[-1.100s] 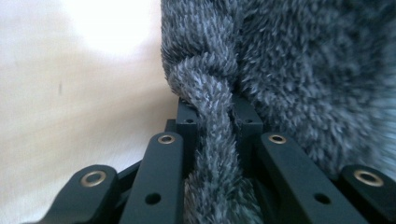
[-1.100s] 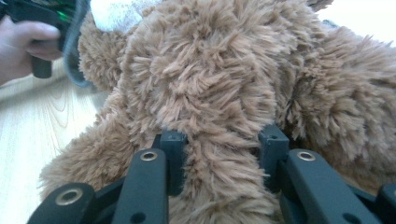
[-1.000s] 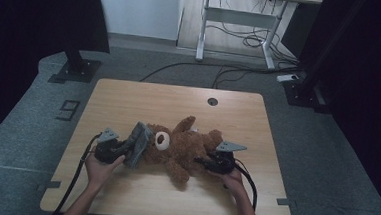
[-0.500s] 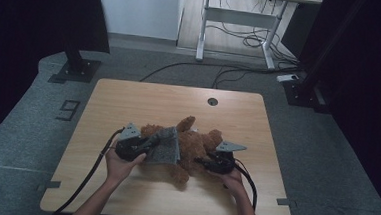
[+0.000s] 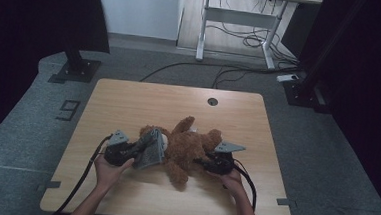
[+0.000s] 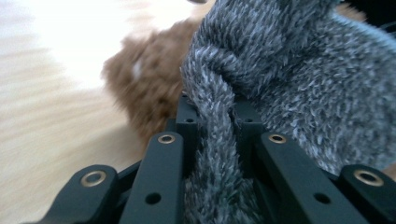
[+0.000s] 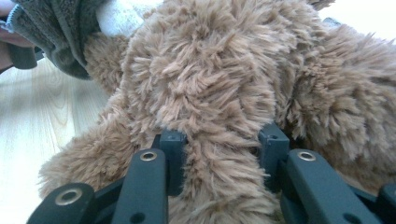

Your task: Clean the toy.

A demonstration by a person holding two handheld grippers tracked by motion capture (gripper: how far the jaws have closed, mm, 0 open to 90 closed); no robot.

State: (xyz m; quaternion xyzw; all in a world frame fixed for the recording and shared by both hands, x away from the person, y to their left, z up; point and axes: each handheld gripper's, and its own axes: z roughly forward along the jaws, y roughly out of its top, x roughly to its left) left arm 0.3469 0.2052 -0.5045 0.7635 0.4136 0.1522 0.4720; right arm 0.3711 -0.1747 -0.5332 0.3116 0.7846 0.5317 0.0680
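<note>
Bear (image 5: 186, 147) lies lower centre of frame on table (image 5: 128, 103). Left gripper (image 6: 215, 122) pinches grey cloth (image 6: 299, 84) fold beside bear's head. Right gripper (image 7: 223, 154) clamps furry limb. Both likely soft, light, floppy; grab thick folds, not loose fur.

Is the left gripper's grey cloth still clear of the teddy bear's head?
No, in the high view the grey cloth held by the left gripper lies against the teddy bear at its head.
</note>
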